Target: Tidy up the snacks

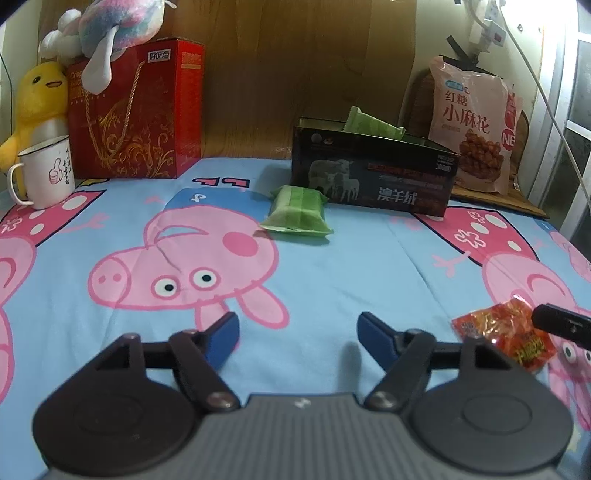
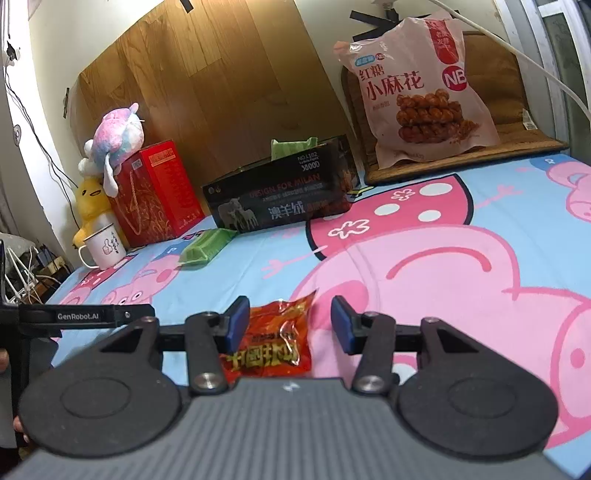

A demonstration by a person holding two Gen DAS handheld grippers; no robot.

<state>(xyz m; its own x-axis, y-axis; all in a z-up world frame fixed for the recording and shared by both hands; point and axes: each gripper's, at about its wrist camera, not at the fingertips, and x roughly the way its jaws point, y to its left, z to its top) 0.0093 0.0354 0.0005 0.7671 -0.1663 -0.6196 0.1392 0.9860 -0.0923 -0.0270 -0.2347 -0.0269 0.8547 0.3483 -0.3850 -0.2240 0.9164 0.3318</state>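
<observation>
White mug (image 1: 46, 170), yellow duck plush (image 1: 38, 98), pastel plush (image 1: 110, 27) (atop red gift box (image 1: 147, 110)), cartoon-pig sheet (image 1: 332, 266)

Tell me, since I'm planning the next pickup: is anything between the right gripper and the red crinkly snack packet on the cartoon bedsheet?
Nothing visible. The red crinkly snack packet lies flat on the sheet directly between the open blue pads of the right gripper, which do not press on it.

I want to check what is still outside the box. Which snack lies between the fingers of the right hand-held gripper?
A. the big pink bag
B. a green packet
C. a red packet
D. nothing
C: in the right wrist view the red packet lies on the bedsheet between the open fingers of the right hand-held gripper, which do not press on it.
</observation>
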